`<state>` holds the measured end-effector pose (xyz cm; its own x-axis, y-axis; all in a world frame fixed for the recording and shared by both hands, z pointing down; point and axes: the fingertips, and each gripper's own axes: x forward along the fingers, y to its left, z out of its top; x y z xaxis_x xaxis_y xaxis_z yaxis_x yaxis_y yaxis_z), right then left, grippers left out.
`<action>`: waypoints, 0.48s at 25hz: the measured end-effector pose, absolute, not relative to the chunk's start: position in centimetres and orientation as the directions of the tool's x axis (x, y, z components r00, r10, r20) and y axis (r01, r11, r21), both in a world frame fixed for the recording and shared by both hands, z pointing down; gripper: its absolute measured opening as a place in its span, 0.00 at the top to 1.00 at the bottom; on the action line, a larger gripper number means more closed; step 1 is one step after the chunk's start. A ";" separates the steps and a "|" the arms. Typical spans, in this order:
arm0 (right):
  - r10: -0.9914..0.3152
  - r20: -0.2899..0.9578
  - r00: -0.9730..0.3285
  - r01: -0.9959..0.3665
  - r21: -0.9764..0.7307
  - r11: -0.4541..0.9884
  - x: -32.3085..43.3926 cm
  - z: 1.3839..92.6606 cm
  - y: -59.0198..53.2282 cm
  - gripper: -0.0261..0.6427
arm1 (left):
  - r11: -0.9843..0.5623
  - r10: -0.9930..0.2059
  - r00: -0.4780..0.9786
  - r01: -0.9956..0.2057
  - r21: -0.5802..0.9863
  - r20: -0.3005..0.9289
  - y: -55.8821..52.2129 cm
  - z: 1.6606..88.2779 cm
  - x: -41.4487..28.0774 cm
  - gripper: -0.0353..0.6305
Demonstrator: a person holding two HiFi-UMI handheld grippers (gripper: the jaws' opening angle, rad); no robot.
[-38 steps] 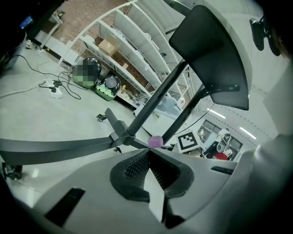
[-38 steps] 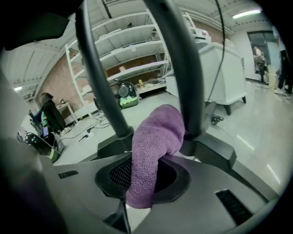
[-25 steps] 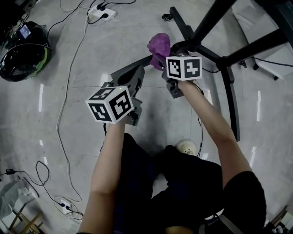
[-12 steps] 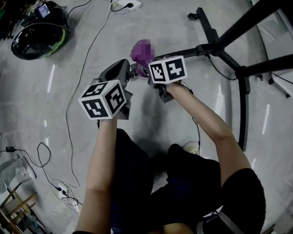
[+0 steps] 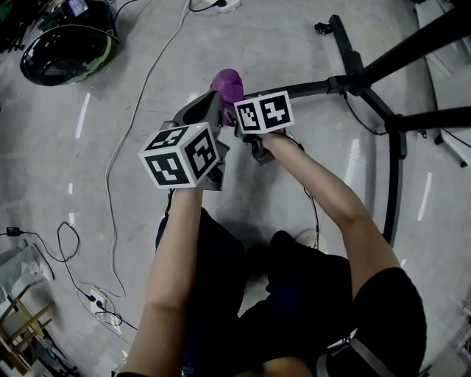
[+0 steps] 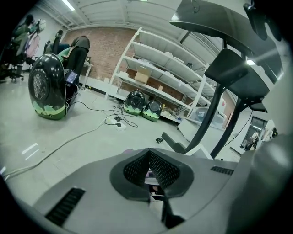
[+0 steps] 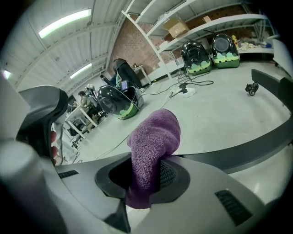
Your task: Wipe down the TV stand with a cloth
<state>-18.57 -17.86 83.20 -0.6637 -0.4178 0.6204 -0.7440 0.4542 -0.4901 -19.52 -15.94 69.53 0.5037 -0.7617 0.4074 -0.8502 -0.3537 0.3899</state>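
Observation:
A purple cloth (image 5: 228, 84) (image 7: 154, 139) sticks up out of my right gripper (image 5: 240, 99) (image 7: 145, 176), whose jaws are shut on its lower part. The cloth hangs in the air above the grey floor, just left of the TV stand's black base leg (image 5: 316, 87) (image 7: 258, 140). My left gripper (image 5: 210, 107) (image 6: 150, 160) is held close beside the right one, at its left, with its jaws shut and nothing between them. The stand's black posts (image 5: 412, 43) (image 6: 215, 121) rise at the right.
A black-and-green pod (image 5: 65, 53) (image 6: 48, 87) lies on the floor at the far left. A white power strip (image 5: 221, 5) and long cables (image 5: 136, 88) run across the floor. White shelving (image 6: 169, 59) lines the brick back wall. The person's knees (image 5: 294, 280) are below.
Both grippers have drawn closer together and the left one has risen beside the cloth. The right gripper has kept hold of the cloth throughout. The camera's aim has shifted.

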 end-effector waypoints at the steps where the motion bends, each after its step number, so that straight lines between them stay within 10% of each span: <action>1: -0.424 0.614 -0.666 -0.743 -0.494 0.452 -18.4 83.1 -18.0 0.83 | -0.356 -0.757 0.510 -0.846 0.396 0.408 -16.0 69.6 -19.1 0.94; 12: -0.507 0.644 -0.573 -0.806 -0.330 0.492 -13.0 83.0 -18.3 0.83 | -0.354 -0.744 0.504 -0.854 0.381 0.438 -16.2 70.8 -16.8 0.94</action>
<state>-13.01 -18.34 82.98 -0.5731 -0.5068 0.6440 -0.8057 0.4921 -0.3297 -16.81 -16.25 70.78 0.5043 -0.7444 0.4377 -0.8539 -0.3543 0.3813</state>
